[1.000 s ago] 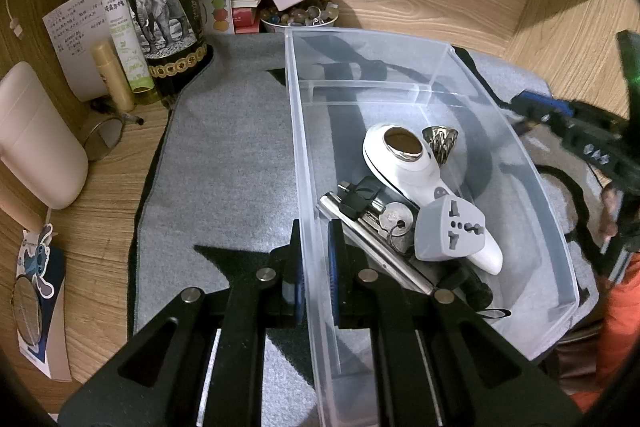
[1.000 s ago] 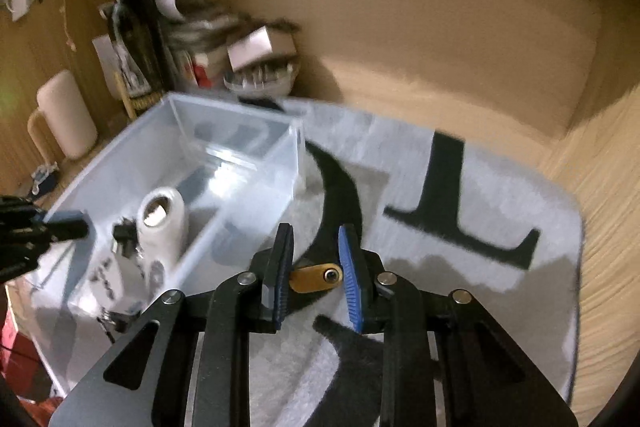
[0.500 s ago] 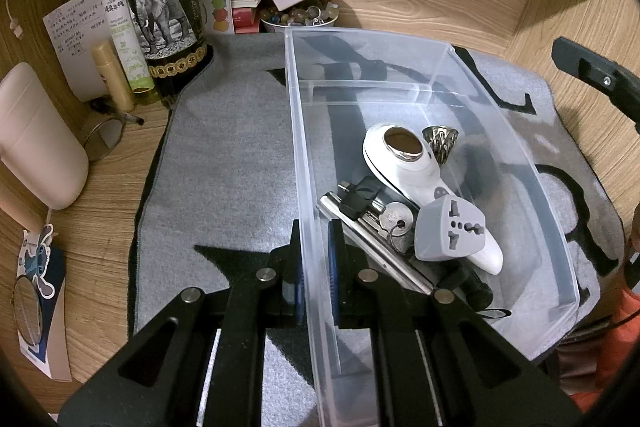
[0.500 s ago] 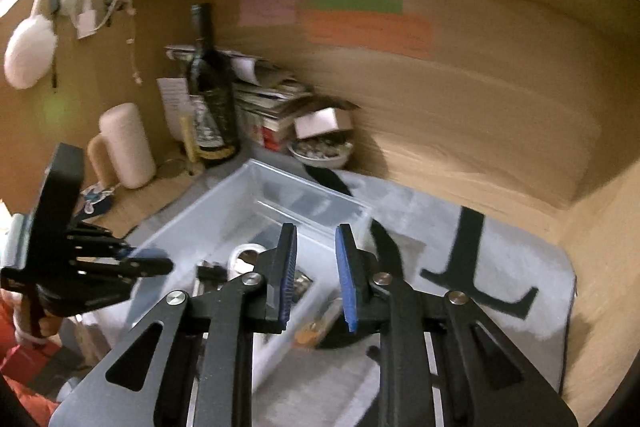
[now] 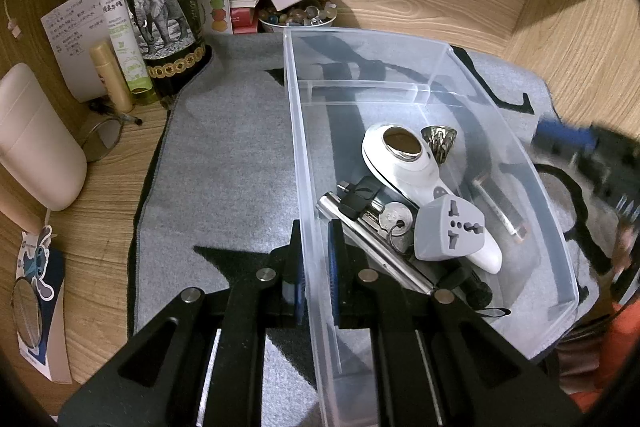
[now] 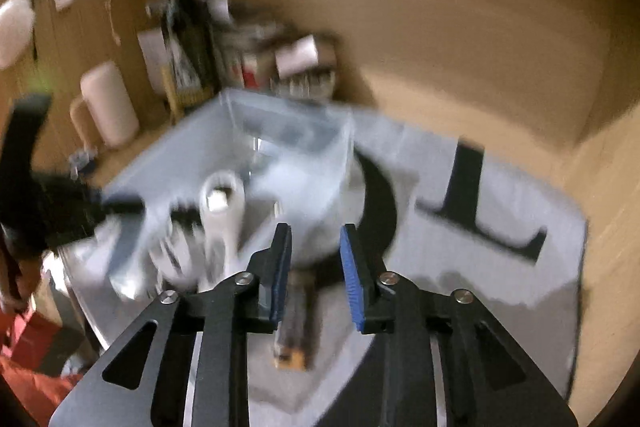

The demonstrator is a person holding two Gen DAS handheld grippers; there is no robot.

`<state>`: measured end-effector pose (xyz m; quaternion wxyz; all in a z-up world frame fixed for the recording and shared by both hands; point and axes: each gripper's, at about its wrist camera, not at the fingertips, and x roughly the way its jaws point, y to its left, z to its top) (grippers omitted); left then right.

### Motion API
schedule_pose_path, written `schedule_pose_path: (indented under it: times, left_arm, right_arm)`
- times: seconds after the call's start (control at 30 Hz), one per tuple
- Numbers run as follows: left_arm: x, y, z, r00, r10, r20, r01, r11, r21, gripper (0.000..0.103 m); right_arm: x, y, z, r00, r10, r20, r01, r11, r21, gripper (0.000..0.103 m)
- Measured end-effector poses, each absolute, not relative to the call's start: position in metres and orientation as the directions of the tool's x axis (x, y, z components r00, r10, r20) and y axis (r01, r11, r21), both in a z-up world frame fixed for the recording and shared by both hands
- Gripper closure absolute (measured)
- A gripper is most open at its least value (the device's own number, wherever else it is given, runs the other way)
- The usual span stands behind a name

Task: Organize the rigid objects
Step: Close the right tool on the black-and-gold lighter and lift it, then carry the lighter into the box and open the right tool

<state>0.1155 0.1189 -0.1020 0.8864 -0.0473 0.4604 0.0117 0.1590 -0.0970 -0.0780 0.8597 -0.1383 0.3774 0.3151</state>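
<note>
Several rigid items already lie in the clear bin [image 5: 460, 67]: a white handheld device [image 5: 404, 163], keys [image 5: 394, 219], a grey travel adapter [image 5: 450, 229] and a brown stick-shaped item [image 5: 500, 207]. I hold my left gripper [image 5: 316, 259] clamped on the bin's left wall. My right gripper [image 6: 316, 267] is empty, its jaws apart, beside the bin; motion blur hides detail. No further loose items are visible on the grey mat [image 5: 224, 163], so sorting appears nearly complete.
</note>
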Motion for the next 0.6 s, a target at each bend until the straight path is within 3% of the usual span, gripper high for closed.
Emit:
schedule_pose_path:
  times: [0.2, 0.43, 0.6]
  left_arm:
    - [0.116, 0.119, -0.102, 0.575, -0.018, -0.818, -0.07, 0.995, -0.071, 0.095]
    - [0.116, 0.119, -0.102, 0.576, -0.017, -0.818, -0.071, 0.995, -0.07, 0.095]
    - [0.116, 0.119, -0.101, 0.576, -0.017, -0.817, -0.071, 0.995, -0.071, 0.095]
  right_arm:
    - [0.155, -0.083, -0.13, 0.413, 0.384, -0.826, -0.685, 0.729, -0.004, 0.079]
    - [0.152, -0.091, -0.129, 0.452, 0.376, -0.809, -0.67, 0.742, -0.029, 0.081]
    - [0.153, -0.099, -0.096, 0.528, 0.394, -0.753, -0.632, 0.774, -0.039, 0.081]
